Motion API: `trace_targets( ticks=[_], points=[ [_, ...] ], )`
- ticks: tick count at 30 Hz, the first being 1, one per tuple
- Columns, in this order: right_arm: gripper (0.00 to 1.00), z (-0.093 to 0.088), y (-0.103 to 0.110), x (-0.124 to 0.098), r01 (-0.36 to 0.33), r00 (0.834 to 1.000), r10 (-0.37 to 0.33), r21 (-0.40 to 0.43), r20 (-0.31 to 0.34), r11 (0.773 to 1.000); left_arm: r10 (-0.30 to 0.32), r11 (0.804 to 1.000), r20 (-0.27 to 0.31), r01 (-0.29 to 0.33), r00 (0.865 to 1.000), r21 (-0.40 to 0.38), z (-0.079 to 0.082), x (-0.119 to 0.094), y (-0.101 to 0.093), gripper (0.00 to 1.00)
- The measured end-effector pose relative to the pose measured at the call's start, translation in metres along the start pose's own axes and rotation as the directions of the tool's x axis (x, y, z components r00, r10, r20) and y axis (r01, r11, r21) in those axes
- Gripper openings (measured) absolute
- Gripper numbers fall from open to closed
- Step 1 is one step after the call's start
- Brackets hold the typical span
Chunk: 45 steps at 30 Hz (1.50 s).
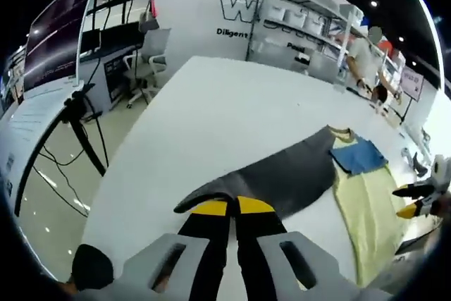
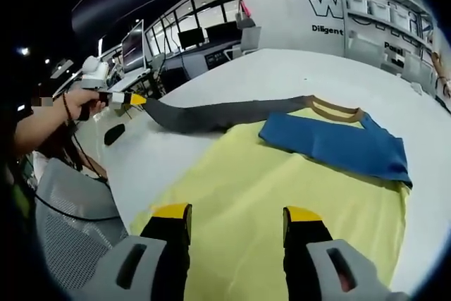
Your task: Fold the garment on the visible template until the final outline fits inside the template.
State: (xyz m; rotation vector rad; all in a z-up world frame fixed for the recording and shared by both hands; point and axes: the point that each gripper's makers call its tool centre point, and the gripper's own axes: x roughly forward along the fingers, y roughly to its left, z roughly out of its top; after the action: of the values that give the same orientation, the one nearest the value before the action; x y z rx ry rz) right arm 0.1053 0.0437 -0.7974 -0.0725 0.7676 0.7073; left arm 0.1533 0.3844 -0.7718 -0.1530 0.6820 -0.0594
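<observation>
Left gripper view: left gripper (image 1: 233, 207), jaws pressed together, pinches the dark grey sleeve (image 1: 282, 174) of the yellow, blue and grey garment (image 1: 366, 202) spread on the white table (image 1: 211, 118).
Right gripper view: right gripper (image 2: 236, 220), jaws spread, hovers above the yellow body panel (image 2: 282, 188).

The garment (image 1: 366, 195) (image 2: 282, 195) is seen along its dark sleeve (image 1: 282, 174) (image 2: 211, 114) from the cuff end in the left gripper view, and from close above its yellow body in the right gripper view.
</observation>
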Motion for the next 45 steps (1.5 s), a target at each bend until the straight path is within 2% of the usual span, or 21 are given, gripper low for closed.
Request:
trace_targets(
  ticks=[8, 15, 22, 29, 33, 36, 40, 43, 45],
  points=[
    [0.52, 0.008, 0.0, -0.001, 0.002, 1.0, -0.002, -0.017, 0.018, 1.0, 0.009, 0.999, -0.043, -0.01, 0.999, -0.031, -0.03, 0.0, 0.0, 0.0],
    [0.52, 0.008, 0.006, 0.001, -0.016, 1.0, 0.016, -0.023, 0.008, 1.0, -0.014, 0.998, -0.082, 0.009, 0.997, -0.061, -0.055, 0.003, -0.014, 0.0],
    [0.52, 0.009, 0.007, 0.001, -0.017, 1.0, 0.017, -0.027, 0.003, 0.999, -0.025, 0.996, -0.11, 0.015, 0.994, -0.089, -0.07, 0.009, -0.023, 0.0],
    [0.52, 0.008, 0.005, 0.001, -0.013, 1.0, 0.013, -0.021, 0.003, 1.0, -0.049, 0.985, -0.134, 0.025, 0.99, -0.171, -0.08, 0.013, -0.033, 0.0],
    [0.52, 0.007, 0.006, 0.001, -0.013, 1.0, 0.013, -0.021, 0.002, 1.0, -0.05, 0.981, -0.15, 0.021, 0.987, -0.193, -0.085, 0.013, -0.034, 0.0],
    [0.52, 0.007, 0.006, 0.001, -0.015, 1.0, 0.015, -0.023, 0.003, 1.0, -0.059, 0.987, -0.15, 0.034, 0.987, -0.16, -0.086, 0.013, -0.035, 0.0],
    [0.55, 0.005, 0.008, 0.002, -0.015, 1.0, 0.015, -0.025, -0.008, 1.0, -0.063, 0.985, -0.166, 0.035, 0.984, -0.169, -0.089, 0.012, -0.035, 0.0],
    [0.56, 0.005, 0.009, 0.002, -0.016, 1.0, 0.016, -0.025, -0.008, 1.0, -0.051, 0.997, -0.168, 0.041, 0.985, -0.059, -0.088, 0.011, -0.034, 0.01],
    [0.57, 0.003, 0.01, 0.003, -0.017, 1.0, 0.016, -0.025, -0.014, 1.0, -0.051, 0.997, -0.167, 0.04, 0.985, -0.066, -0.087, 0.009, -0.037, 0.03]
  ],
)
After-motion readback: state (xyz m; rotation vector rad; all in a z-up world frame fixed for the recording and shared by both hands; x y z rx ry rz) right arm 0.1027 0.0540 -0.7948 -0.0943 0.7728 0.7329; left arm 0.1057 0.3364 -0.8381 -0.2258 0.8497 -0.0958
